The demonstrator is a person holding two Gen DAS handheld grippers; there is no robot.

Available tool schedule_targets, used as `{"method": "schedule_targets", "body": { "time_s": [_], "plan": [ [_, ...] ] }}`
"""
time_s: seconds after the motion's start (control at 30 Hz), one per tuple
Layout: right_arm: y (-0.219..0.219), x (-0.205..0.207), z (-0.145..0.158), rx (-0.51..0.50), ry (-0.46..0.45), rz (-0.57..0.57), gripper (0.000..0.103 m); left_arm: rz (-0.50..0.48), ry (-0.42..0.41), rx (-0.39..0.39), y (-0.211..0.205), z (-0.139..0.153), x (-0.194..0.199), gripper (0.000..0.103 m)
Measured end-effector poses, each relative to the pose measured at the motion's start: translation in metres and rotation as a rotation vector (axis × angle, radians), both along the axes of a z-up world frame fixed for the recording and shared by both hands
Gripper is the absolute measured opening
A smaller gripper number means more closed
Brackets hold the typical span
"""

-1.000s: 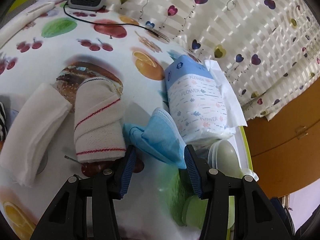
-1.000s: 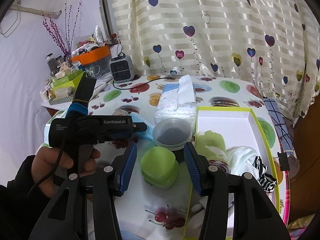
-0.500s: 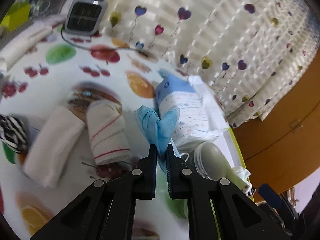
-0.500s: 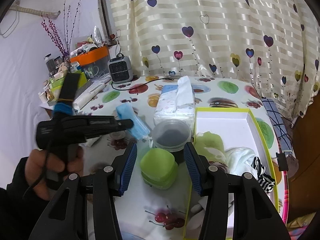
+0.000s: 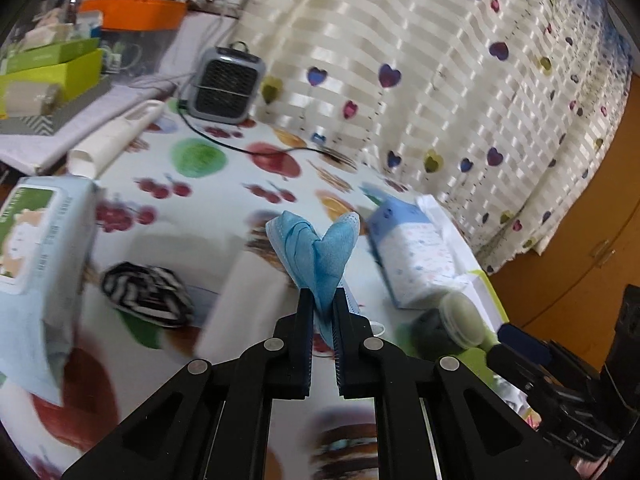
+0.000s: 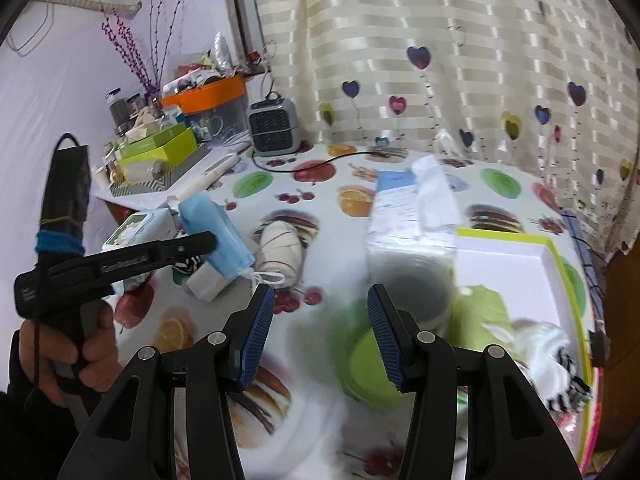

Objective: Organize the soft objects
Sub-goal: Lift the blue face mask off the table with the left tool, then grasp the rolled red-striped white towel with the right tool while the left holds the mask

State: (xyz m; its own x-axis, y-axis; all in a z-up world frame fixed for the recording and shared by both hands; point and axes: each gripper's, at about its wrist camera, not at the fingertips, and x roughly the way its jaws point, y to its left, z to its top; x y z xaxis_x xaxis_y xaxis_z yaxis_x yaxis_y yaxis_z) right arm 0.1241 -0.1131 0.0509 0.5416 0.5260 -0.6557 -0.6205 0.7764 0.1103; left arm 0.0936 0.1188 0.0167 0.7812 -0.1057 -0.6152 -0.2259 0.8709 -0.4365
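Observation:
My left gripper [image 5: 321, 300] is shut on a blue face mask [image 5: 316, 252] and holds it up above the table. From the right wrist view the mask [image 6: 218, 236] hangs from the left gripper [image 6: 200, 245] at the left, its ear loops dangling. My right gripper [image 6: 320, 336] is open and empty above the table near the green lidded tubs [image 6: 372, 364]. A rolled white cloth with red stripes [image 6: 280, 248], a folded white cloth [image 5: 236, 304] and a black-and-white striped cloth [image 5: 146, 294] lie on the table. A white tray with a green rim [image 6: 560, 264] holds soft cloths [image 6: 552, 352].
A tissue pack [image 5: 416, 264] stands beside the tray. A wet-wipe pack [image 5: 36, 248] lies at the left. A grey round tub [image 6: 412, 296] sits by the tray. A small grey heater [image 6: 274, 126] with a black cord and stacked boxes [image 6: 160, 148] stand at the back.
The left gripper closed on the blue mask and lifted it up and leftward off the table. The right gripper has stayed open and shifted slightly.

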Motion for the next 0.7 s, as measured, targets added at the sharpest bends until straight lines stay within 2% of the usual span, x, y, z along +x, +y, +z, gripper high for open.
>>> {"method": "schedule_targets", "body": {
  "time_s": [0.4,0.7],
  "plan": [
    [0.082,0.040,-0.036,-0.082,0.099,0.094,0.050,0.072,-0.021,0.006,0.039,-0.008,-0.021,0.008],
    [0.119,0.064,-0.065,-0.166,0.156,0.099,0.050,0.081,-0.022,-0.004,0.048,-0.014,-0.025,0.008]
  ]
}}
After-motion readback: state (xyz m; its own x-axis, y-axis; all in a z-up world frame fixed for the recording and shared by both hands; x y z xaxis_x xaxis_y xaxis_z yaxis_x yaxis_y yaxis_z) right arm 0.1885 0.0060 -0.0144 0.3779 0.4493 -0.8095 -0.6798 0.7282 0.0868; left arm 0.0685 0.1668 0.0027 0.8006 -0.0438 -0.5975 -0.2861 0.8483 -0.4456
